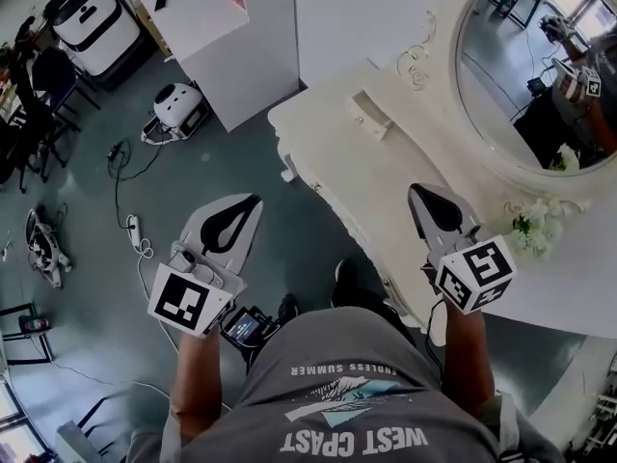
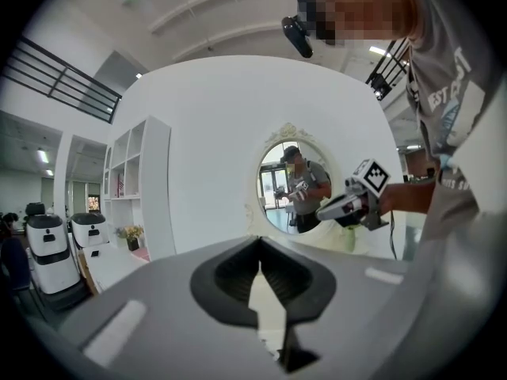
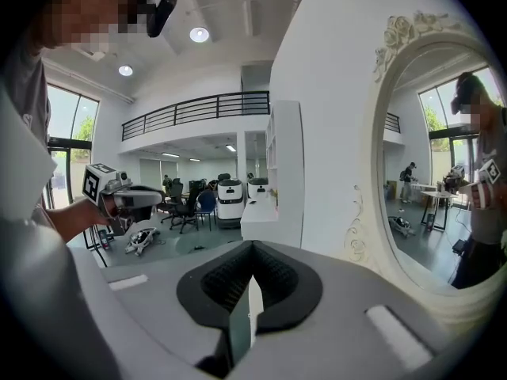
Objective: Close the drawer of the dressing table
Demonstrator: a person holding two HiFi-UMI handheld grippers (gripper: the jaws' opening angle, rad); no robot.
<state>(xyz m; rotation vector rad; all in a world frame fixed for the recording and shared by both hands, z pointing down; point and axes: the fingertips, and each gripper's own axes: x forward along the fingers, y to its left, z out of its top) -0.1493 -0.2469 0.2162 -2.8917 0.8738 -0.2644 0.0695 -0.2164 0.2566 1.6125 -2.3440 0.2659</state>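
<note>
The cream dressing table (image 1: 357,177) stands at the right, and its oval mirror (image 1: 525,75) is at the upper right. A small knob (image 1: 287,174) sticks out from the table's front edge; the drawer front below that edge is hidden from above. My left gripper (image 1: 253,201) hangs over the floor to the left of the table, shut and empty. My right gripper (image 1: 415,189) is over the tabletop near the front edge, also shut with nothing in it. In the left gripper view the left gripper's jaws (image 2: 260,244) meet, and in the right gripper view the right gripper's jaws (image 3: 252,248) meet too.
A small raised fitting (image 1: 371,114) and white flowers (image 1: 532,225) sit on the tabletop. A white shelf unit (image 1: 227,37) stands beyond the table. A white machine (image 1: 175,109), cables (image 1: 125,177) and office chairs (image 1: 34,104) lie on the grey floor at the left.
</note>
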